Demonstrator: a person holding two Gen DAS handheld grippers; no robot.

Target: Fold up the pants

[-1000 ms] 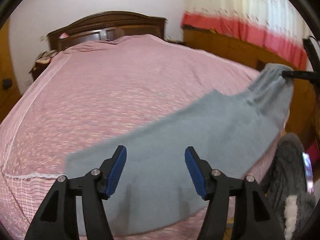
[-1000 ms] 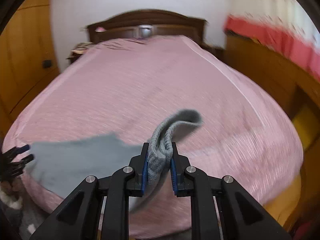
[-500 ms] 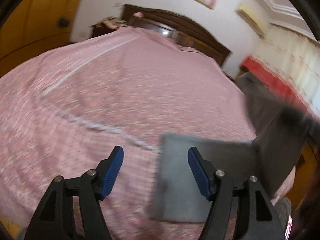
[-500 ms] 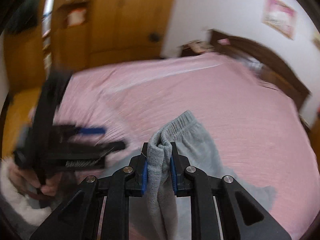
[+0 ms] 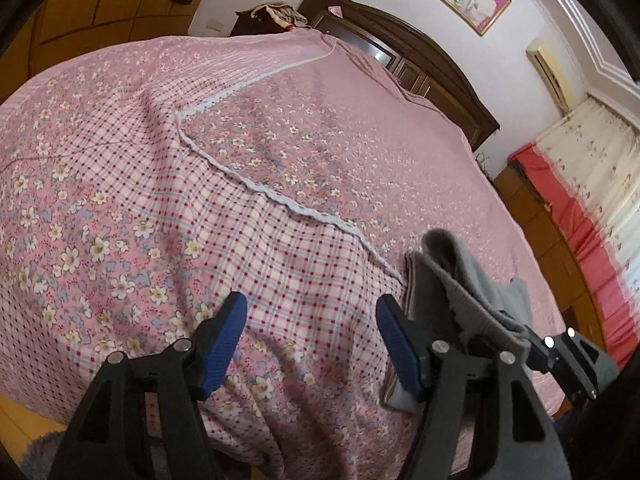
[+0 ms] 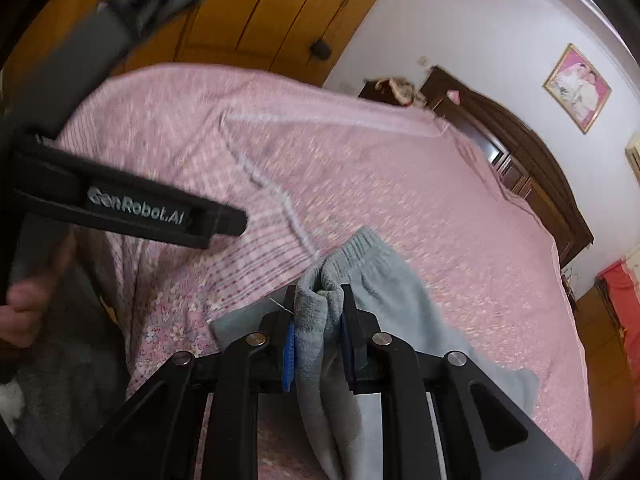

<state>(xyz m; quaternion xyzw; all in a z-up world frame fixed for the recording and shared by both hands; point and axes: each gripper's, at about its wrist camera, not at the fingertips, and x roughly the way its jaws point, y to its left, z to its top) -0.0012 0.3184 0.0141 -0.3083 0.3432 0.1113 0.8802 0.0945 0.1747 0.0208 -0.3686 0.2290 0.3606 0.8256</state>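
Observation:
The grey fleece pants point(image 6: 384, 292) lie on the pink bed, with the elastic waistband end bunched up. My right gripper point(image 6: 318, 340) is shut on that bunched waistband and holds it just above the bed. In the left wrist view the pants point(image 5: 460, 280) sit to the right of my left gripper point(image 5: 310, 336), which is open and empty over the checked part of the bedspread. The right gripper's body point(image 5: 568, 356) shows at the lower right there. The left gripper's body point(image 6: 132, 208) crosses the left of the right wrist view.
The pink floral bedspread point(image 5: 280, 152) covers a wide bed with a dark wooden headboard point(image 5: 420, 56). Wooden wardrobe doors point(image 6: 260, 12) stand to the left. A red and white curtain point(image 5: 580, 200) hangs at the right. The bed's near edge drops to the floor point(image 5: 24, 420).
Both grippers have swung leftward along the bed. The right gripper carried the waistband over onto the rest of the pants. The left gripper stays open and now hovers left of the pants.

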